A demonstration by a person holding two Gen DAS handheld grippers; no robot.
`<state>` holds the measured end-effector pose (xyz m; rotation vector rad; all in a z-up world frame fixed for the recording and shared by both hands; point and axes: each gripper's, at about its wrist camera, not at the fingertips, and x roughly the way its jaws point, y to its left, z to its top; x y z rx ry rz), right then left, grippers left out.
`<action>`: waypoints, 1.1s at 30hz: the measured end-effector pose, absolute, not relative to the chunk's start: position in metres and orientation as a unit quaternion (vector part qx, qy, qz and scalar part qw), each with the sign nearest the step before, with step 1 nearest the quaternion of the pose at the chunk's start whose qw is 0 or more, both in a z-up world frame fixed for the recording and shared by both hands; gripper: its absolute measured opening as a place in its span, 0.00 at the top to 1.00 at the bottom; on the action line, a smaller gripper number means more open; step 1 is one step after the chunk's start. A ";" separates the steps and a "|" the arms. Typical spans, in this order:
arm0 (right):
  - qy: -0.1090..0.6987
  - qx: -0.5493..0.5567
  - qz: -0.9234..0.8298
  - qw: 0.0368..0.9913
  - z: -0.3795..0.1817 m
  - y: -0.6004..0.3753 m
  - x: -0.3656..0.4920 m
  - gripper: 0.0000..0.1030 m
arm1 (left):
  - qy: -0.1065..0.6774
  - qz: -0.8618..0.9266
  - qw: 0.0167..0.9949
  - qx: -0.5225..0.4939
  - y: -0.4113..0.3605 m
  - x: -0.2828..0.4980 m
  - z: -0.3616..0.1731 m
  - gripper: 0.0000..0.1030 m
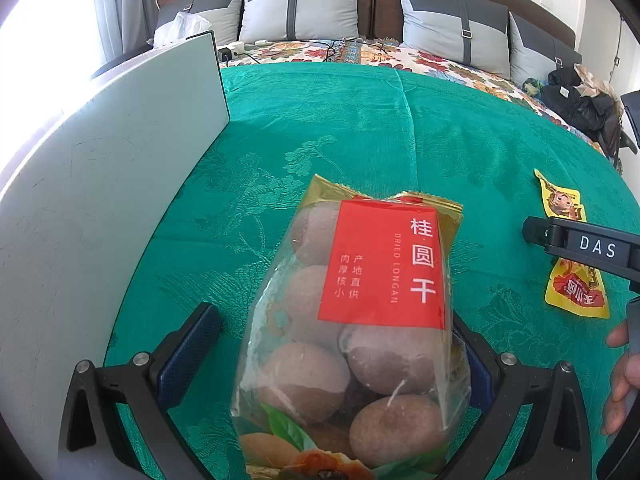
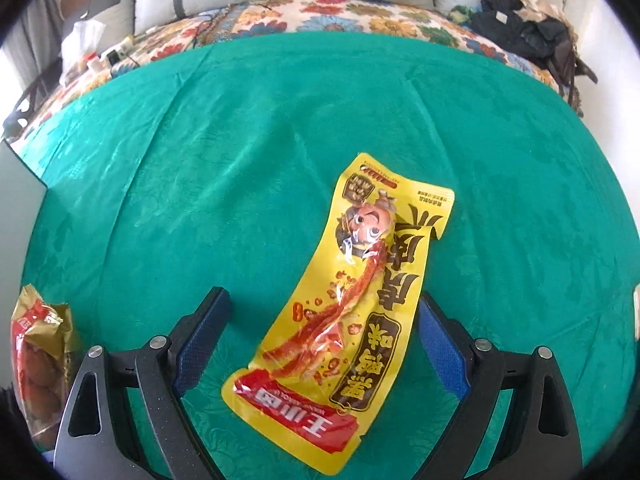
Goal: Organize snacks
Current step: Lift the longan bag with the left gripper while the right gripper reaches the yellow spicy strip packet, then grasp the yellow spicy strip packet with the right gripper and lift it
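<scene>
Two snack packets lie on the green cloth [image 1: 360, 120], each between the spread fingers of one gripper. The bag of dried longan [image 1: 356, 332], clear with a red label and gold ends, sits between the blue-padded fingers of the left gripper [image 1: 336, 340]; the jaws stand wide, with a gap on the left side, while on the right the bag hides the pad, so contact there cannot be told. The yellow snack packet [image 2: 352, 300] lies flat and slightly tilted between the fingers of the right gripper [image 2: 324, 320], whose jaws are also spread wide; its right edge is just beside the right pad, the left pad well apart from it.

In the left wrist view a white board [image 1: 100, 200] stands upright along the left edge of the cloth, close beside the longan bag. The right gripper, marked DAS, crosses over the yellow packet there, and part of a hand [image 1: 622, 384] shows at the right edge. Beyond the cloth are a floral bedspread [image 2: 320, 12], grey pillows [image 1: 300, 8] against the headboard, and dark clothing [image 2: 532, 36] piled at the far right.
</scene>
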<state>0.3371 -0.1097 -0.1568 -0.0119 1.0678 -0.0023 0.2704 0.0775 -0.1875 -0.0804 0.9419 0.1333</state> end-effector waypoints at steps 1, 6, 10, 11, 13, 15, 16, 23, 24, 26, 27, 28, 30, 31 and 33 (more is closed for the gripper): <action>0.506 -0.009 0.007 0.863 -0.157 -0.111 0.336 0.09 | 0.453 0.064 0.888 -0.039 0.078 0.270 -0.188 0.00; 0.501 -0.041 0.054 0.863 -0.147 -0.122 0.323 0.42 | 0.453 0.064 0.888 -0.039 0.078 0.271 -0.188 0.00; 0.495 -0.049 0.099 0.862 -0.141 -0.129 0.305 0.47 | 0.453 0.064 0.888 -0.039 0.078 0.271 -0.188 0.00; 0.494 -0.053 0.112 0.860 -0.141 -0.130 0.300 0.48 | 0.453 0.064 0.888 -0.039 0.078 0.271 -0.188 0.00; 0.496 -0.067 0.142 0.854 -0.141 -0.137 0.284 0.49 | 0.453 0.064 0.888 -0.039 0.078 0.271 -0.188 0.00; 0.493 -0.089 0.173 0.848 -0.142 -0.146 0.263 0.49 | 0.453 0.064 0.888 -0.039 0.078 0.271 -0.188 0.00; 0.492 -0.098 0.187 0.844 -0.142 -0.151 0.252 0.48 | 0.453 0.064 0.888 -0.039 0.077 0.271 -0.188 0.00; 0.490 -0.101 0.216 0.839 -0.149 -0.193 0.178 0.42 | 0.453 0.064 0.888 -0.039 0.077 0.271 -0.188 0.00; 0.485 -0.104 0.209 0.842 -0.150 -0.196 0.171 0.41 | 0.453 0.064 0.888 -0.039 0.077 0.271 -0.188 0.00; 0.471 -0.112 0.194 0.853 -0.152 -0.199 0.161 0.37 | 0.453 0.064 0.888 -0.039 0.077 0.271 -0.188 0.00; 0.469 -0.111 0.186 0.856 -0.154 -0.199 0.160 0.26 | 0.453 0.064 0.888 -0.039 0.077 0.271 -0.188 0.00; 0.467 -0.103 0.180 0.860 -0.155 -0.200 0.160 0.20 | 0.453 0.064 0.888 -0.039 0.077 0.271 -0.188 0.00; 0.461 -0.099 0.171 0.865 -0.157 -0.199 0.162 0.17 | 0.453 0.064 0.888 -0.039 0.077 0.271 -0.188 0.00; 0.458 -0.097 0.169 0.867 -0.158 -0.198 0.163 0.15 | 0.453 0.064 0.888 -0.039 0.077 0.271 -0.188 0.00; 0.450 -0.091 0.163 0.873 -0.159 -0.195 0.162 0.11 | 0.453 0.064 0.888 -0.039 0.077 0.271 -0.188 0.00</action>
